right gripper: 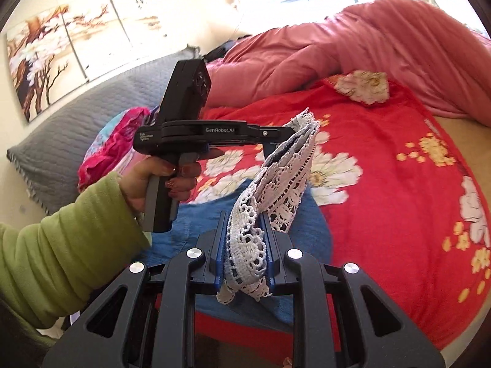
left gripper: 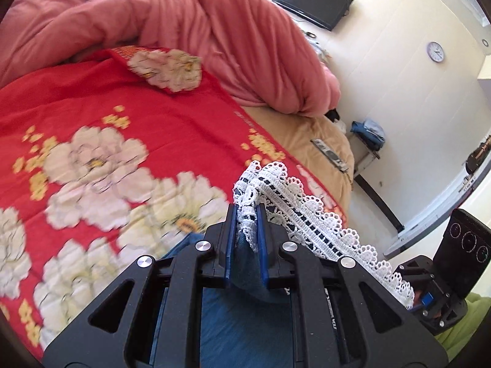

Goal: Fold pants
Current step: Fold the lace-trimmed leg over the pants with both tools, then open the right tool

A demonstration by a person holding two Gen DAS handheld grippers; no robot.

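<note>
Two close wrist views along tongs — shared red floral blanket [left gripper: 184,128] (tilted downward)

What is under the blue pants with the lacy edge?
Under the blue pants you can see the red flowered blanket on the bed. The part of the blanket right beneath them is covered. Both grippers, left and right, pinch the white lace hem.

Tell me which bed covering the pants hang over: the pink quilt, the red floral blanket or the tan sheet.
The red floral blanket, marked by big white flowers, lies under the pants; the pink quilt is heaped behind.
</note>
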